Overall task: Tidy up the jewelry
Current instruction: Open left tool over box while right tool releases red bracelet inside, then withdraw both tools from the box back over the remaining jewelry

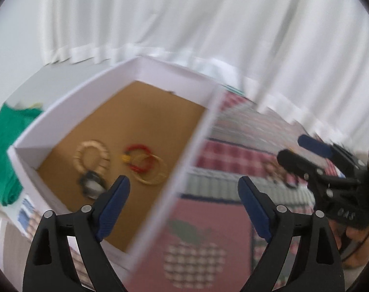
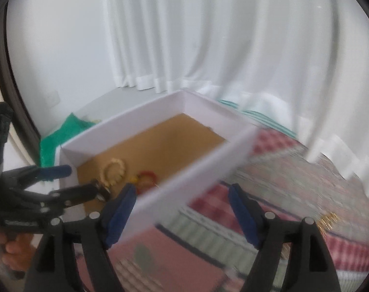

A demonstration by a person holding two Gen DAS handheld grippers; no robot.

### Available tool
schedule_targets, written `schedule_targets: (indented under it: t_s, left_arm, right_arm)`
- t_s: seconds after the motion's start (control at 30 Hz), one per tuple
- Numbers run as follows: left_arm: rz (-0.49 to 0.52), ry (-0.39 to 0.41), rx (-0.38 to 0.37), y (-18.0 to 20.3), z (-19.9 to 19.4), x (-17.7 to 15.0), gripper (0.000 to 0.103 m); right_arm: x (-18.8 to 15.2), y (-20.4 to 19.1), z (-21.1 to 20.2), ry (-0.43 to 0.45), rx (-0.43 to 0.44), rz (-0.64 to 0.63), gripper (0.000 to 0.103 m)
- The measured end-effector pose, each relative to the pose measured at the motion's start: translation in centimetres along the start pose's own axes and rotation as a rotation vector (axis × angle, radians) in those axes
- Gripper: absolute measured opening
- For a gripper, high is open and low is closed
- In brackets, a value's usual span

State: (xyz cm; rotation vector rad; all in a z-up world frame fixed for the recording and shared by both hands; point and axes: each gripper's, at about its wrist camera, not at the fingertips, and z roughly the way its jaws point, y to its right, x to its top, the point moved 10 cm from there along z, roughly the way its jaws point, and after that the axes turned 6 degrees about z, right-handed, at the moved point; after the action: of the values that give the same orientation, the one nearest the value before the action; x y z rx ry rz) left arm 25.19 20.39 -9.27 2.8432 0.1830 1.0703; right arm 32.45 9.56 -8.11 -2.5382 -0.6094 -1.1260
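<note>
i see a red checked patchwork quilt point(image 1: 223, 150) with an apple motif; on it sit a white box point(image 2: 196, 180), gold jewelry point(image 2: 328, 221) and green cloth point(image 1: 6, 146).

Both views are being smeared by motion blur. In the white box point(image 1: 70, 112), the dark piece point(image 1: 91, 185) beside the pale ring point(image 1: 91, 157) is being blurred beyond naming, and part of it is being covered by the left gripper's finger point(image 1: 113, 204). Right of the box, small jewellery point(image 1: 279, 172) on the patchwork cloth point(image 1: 208, 209) is being hidden behind the right gripper point(image 1: 300, 149). Gold items point(image 2: 328, 220) are being left too small to identify.
</note>
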Motion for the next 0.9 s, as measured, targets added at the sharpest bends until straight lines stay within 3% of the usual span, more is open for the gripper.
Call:
schedule_targets:
  t_s: [0.13,0.2,0.37,0.53,0.67,0.9]
  left_arm:
    - [0.066,-0.007,-0.085,6.7,0.0,-2.6,0.092]
    - [0.083,-0.007,-0.117,9.4,0.2,-3.6,0.092]
    - [0.130,-0.017,-0.155,14.7,1.4,-6.6,0.094]
    - [0.173,-0.082,-0.177,19.0,3.7,-10.2,0.094]
    - [0.202,-0.099,-0.186,21.4,4.5,-12.4,0.094]
    - [0.245,-0.138,-0.157,22.7,6.1,-15.0,0.094]
  right_arm:
    - [-3.3,5.0,-5.0,0.067,-0.034,0.072,0.080]
    - [-5.0,7.1,-7.2,0.095,-0.032,0.112,0.086]
    - [-10.8,11.7,-12.6,0.178,-0.041,0.165,0.086]
    - [-17.3,15.9,-15.5,0.162,-0.188,0.200,0.091]
    - [-21.4,18.3,-16.2,0.113,-0.229,0.267,0.091]
    - [-25.1,20.2,-15.4,0.051,-0.312,0.299,0.091]
